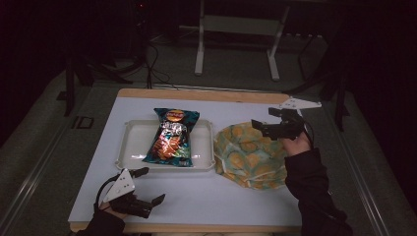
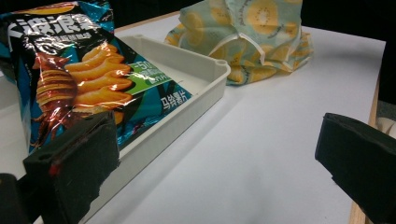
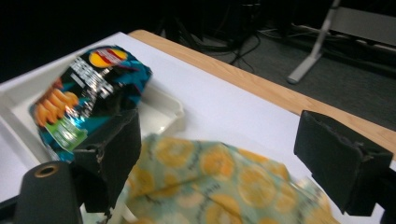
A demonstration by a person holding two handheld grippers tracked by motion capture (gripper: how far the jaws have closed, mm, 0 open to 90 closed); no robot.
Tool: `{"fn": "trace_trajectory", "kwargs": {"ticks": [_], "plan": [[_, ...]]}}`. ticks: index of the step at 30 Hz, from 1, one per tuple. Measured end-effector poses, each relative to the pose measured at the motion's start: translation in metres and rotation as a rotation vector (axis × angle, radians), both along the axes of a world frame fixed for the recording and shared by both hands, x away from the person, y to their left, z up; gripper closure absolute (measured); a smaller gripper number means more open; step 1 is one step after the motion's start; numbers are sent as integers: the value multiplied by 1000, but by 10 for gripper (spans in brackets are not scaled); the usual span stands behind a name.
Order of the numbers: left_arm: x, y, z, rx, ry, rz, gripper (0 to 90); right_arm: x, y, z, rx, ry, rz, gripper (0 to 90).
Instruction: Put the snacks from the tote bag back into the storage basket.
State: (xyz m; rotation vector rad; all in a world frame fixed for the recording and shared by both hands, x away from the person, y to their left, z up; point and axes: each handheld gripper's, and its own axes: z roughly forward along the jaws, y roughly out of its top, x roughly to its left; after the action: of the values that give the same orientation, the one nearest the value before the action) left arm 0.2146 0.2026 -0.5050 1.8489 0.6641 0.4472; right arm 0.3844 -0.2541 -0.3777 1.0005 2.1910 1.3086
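Note:
A blue chip bag (image 1: 172,136) lies in the shallow white tray (image 1: 132,147) at the table's middle, its top hanging over the far rim. To the tray's right rests a crumpled green cloth bag with yellow fruit print (image 1: 251,155). My left gripper (image 1: 149,187) stands open near the front left edge, nothing between its jaws; from it the chip bag (image 2: 79,79), tray (image 2: 205,79) and cloth bag (image 2: 252,37) lie ahead. My right gripper (image 1: 264,121) hovers open over the cloth bag's far edge; below its jaws I see the cloth bag (image 3: 219,186) and the chip bag (image 3: 88,93).
The white table top (image 1: 221,196) has a wooden edge (image 1: 196,95) at the back and front. Metal stand legs (image 1: 199,54) and cables lie on the dark floor behind the table.

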Motion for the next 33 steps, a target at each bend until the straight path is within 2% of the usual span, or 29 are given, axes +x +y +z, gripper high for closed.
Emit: {"fn": "trace_trajectory", "kwargs": {"ticks": [4, 10, 14, 18, 24, 29, 33], "plan": [[0, 0, 0, 0, 0, 0, 3, -7, -12, -6, -22, 0, -16, 148], [0, 0, 0, 1, 0, -1, 3, -16, -33, -15, -5, 2, -53, 147], [0, 0, 0, 1, 0, -1, 3, -23, -44, -21, -22, -16, -81, 147], [0, 0, 0, 4, 1, -4, 3, -30, -53, -28, -29, -14, -102, 148], [0, 0, 0, 5, 0, -4, 3, -42, -66, -36, -13, -24, -124, 147], [0, -1, 0, 7, 0, -5, 3, -53, -78, -40, -19, -42, -181, 147], [0, -1, 0, 8, -1, -5, 2, -59, -88, -46, -30, -43, -204, 147]]}}
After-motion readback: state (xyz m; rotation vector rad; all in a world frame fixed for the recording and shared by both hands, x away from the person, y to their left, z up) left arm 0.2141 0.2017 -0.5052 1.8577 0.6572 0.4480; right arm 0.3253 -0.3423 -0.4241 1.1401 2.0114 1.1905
